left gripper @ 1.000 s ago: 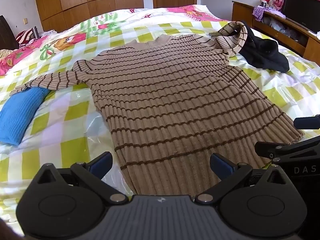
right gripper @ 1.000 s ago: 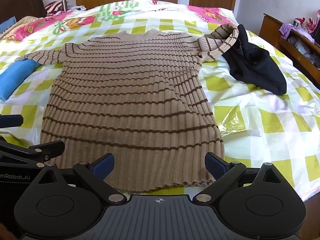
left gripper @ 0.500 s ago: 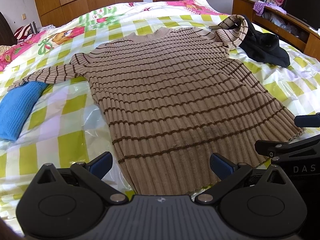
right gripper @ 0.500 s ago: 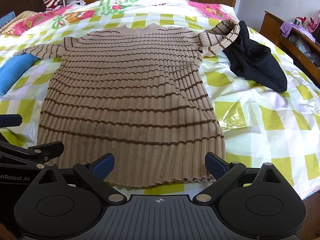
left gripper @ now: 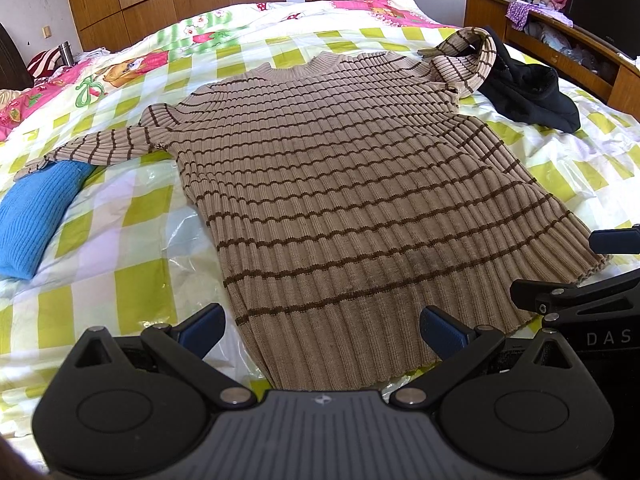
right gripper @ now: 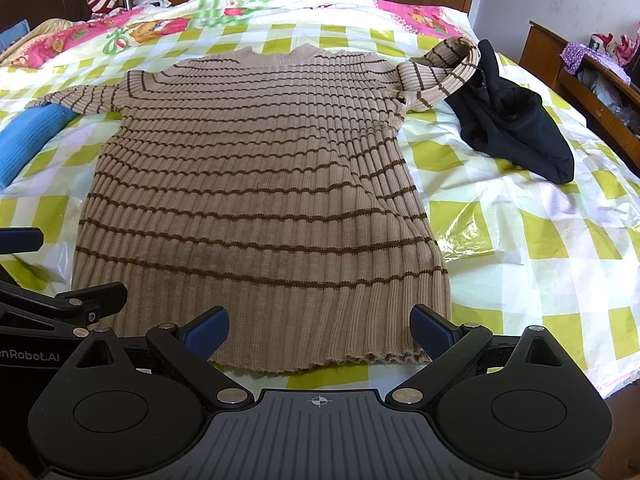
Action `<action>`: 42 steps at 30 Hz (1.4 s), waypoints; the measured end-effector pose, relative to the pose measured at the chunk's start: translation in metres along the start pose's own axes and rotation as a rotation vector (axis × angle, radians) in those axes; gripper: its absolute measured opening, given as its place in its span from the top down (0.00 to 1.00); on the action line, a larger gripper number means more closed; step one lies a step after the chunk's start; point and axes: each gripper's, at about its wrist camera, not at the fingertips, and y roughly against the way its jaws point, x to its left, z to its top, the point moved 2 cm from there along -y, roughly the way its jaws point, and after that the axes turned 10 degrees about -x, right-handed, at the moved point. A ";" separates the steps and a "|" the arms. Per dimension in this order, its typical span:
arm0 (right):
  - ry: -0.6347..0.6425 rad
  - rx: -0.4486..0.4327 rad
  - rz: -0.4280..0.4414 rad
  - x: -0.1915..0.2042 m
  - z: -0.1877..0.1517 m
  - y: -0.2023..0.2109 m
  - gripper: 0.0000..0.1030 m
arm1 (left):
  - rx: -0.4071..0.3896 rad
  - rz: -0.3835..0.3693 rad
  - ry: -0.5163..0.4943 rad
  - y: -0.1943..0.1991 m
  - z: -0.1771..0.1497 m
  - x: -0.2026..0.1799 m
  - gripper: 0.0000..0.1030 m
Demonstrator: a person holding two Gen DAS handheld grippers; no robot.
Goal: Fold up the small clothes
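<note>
A tan ribbed sweater with brown stripes lies flat, front up, on the bed. Its left sleeve stretches out sideways over a folded blue garment. The right sleeve is doubled back and rests against a black garment. My left gripper is open above the hem's left part, nothing between its blue pads. My right gripper is open too, hovering over the hem near its right corner. Each gripper shows at the edge of the other's view.
A blue knitted piece lies at the left, a crumpled black garment at the right. The bed has a yellow-green checked cover under clear plastic. A wooden cabinet stands to the right, wardrobes behind.
Both grippers have drawn back and risen a little, so the sweater's hem sits further from the fingers. Both stay open. The sweater has not moved.
</note>
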 end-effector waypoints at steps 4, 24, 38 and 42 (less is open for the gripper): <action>0.000 0.001 0.000 0.000 0.000 0.000 0.05 | 0.001 0.000 0.001 0.000 0.000 0.000 0.00; -0.001 0.001 0.000 0.000 -0.001 -0.001 0.05 | 0.002 -0.001 0.001 -0.001 -0.002 -0.001 0.00; 0.000 0.003 0.002 0.000 -0.001 -0.001 0.05 | 0.003 -0.001 0.002 -0.001 -0.003 -0.001 0.00; 0.003 0.002 0.006 0.001 -0.002 -0.002 0.05 | 0.008 -0.002 0.010 -0.001 -0.007 -0.002 0.00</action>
